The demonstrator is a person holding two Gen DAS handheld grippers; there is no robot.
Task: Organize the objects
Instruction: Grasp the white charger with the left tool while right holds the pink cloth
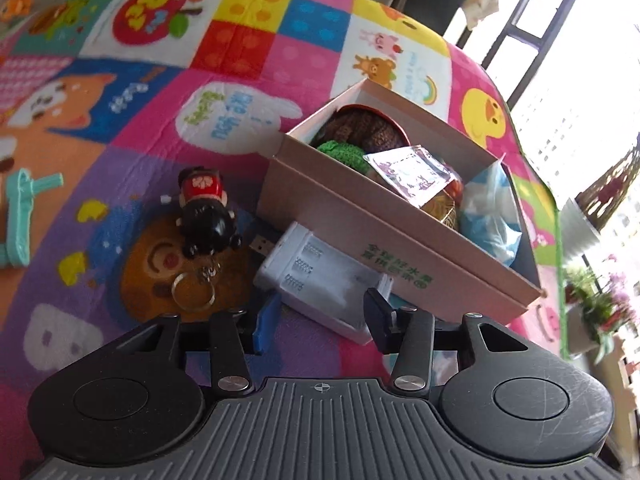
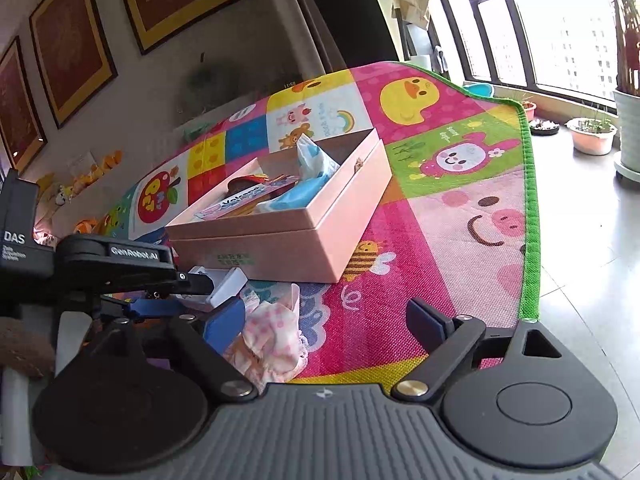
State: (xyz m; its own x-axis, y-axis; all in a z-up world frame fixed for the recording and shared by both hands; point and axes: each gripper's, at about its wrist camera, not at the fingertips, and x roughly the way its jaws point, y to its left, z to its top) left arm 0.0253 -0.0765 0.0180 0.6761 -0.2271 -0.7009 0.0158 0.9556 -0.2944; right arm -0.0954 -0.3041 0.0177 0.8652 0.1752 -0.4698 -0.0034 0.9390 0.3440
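Observation:
A pink open box (image 1: 400, 236) lies on the colourful play mat and holds knitted pieces, a foil packet and a blue tissue pack. It also shows in the right wrist view (image 2: 316, 224). A white battery charger (image 1: 320, 272) lies in front of the box, between the fingers of my open left gripper (image 1: 320, 320). A doll keychain (image 1: 204, 216) with a ring lies to its left. My right gripper (image 2: 324, 320) is open, low over the mat, next to a pink checked cloth (image 2: 272, 340). The left gripper (image 2: 168, 292) also shows in the right wrist view.
A teal plastic piece (image 1: 20, 216) lies at the far left of the mat (image 1: 160, 80). The mat's green edge (image 2: 530, 220) borders a tiled floor with plant pots (image 2: 592, 136) by the window. Framed pictures hang on the wall.

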